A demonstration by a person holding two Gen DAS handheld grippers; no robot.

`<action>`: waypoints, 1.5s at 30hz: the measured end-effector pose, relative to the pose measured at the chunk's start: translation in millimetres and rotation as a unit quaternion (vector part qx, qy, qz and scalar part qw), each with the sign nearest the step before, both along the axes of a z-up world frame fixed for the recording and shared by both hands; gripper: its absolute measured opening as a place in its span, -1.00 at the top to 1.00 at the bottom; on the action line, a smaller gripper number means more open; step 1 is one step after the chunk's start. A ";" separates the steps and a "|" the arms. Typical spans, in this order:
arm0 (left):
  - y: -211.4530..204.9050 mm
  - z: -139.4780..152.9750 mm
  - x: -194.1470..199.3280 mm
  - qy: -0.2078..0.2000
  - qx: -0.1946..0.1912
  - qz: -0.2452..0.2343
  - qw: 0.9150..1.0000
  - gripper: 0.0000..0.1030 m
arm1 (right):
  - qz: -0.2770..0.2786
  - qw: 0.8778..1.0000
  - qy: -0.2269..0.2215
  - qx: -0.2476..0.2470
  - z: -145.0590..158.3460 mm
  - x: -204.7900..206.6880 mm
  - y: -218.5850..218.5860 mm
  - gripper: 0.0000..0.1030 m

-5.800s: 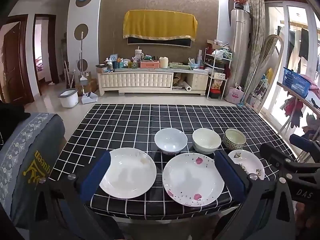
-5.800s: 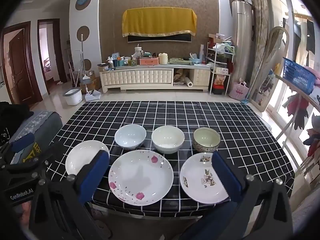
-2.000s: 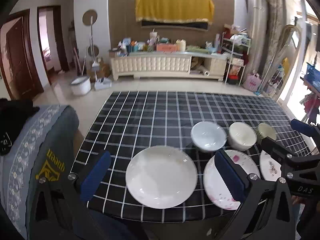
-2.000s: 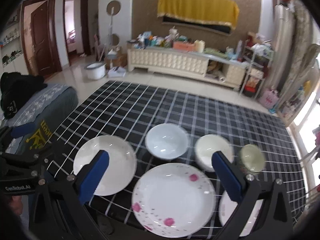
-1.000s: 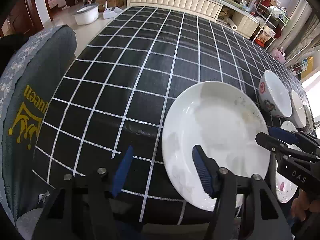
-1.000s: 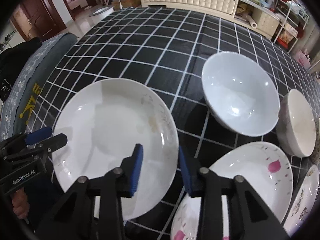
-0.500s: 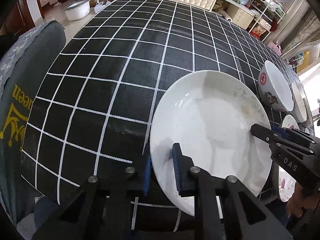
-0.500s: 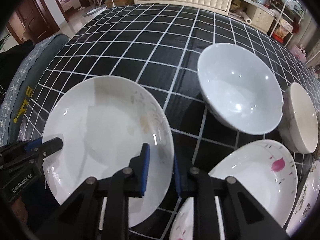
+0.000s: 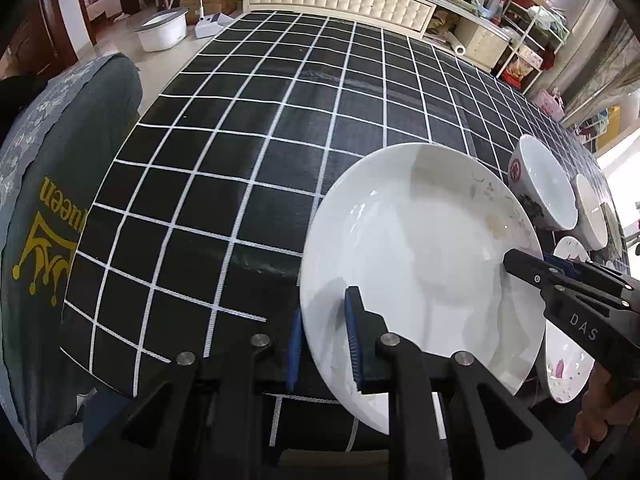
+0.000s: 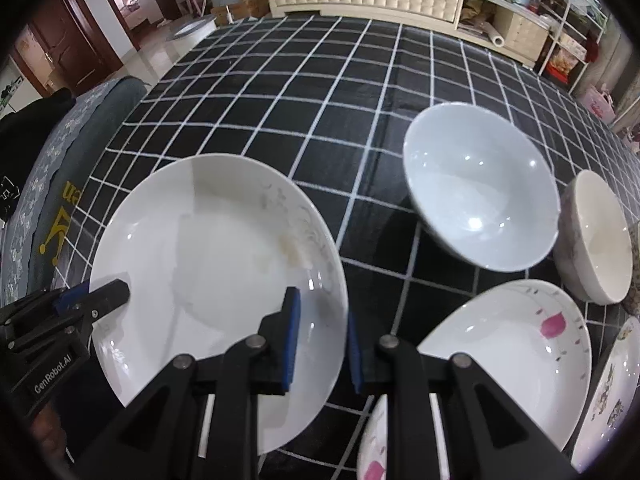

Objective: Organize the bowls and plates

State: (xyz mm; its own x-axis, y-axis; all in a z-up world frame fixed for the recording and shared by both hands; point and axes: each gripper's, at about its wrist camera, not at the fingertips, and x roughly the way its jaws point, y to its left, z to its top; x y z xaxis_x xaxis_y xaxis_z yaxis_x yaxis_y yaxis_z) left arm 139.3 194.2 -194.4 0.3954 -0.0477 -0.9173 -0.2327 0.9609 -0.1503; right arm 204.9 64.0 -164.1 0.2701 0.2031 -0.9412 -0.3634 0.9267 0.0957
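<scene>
White plate (image 9: 420, 264) pinched at opposite rims by my left gripper (image 9: 324, 344) and right gripper (image 10: 320, 336); next, I lift it level toward the pink-petal plate (image 10: 508, 356).

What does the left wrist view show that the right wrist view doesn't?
Only the left wrist view shows the red mark on the outside of the nearest bowl and the left gripper clamped on the white plate's left rim. Only the right wrist view shows the right gripper on its right rim and the floral plate. Both show the pink-petal plate.
</scene>
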 end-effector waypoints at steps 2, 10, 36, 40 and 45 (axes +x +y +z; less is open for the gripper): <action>1.8 -2.8 -1.0 0.003 0.000 0.003 1.000 0.65 | 0.001 1.000 0.005 -0.005 -5.6 0.8 1.4 0.50; 1.9 -17.4 -4.2 0.018 -0.001 0.004 1.000 0.65 | 0.005 1.000 0.012 -0.008 -11.7 2.4 7.3 0.51; -123.5 51.2 -23.0 -0.057 -0.014 -0.112 0.992 0.67 | -0.099 0.992 -0.068 0.038 46.1 -58.1 -157.3 0.50; -149.7 37.0 -15.4 -0.037 -0.042 -0.131 0.990 0.65 | -0.120 0.990 -0.063 0.040 40.1 -62.5 -180.3 0.50; -176.3 28.3 -7.3 -0.019 -0.042 -0.150 0.988 0.65 | -0.139 0.988 -0.056 0.043 34.0 -61.4 -197.7 0.50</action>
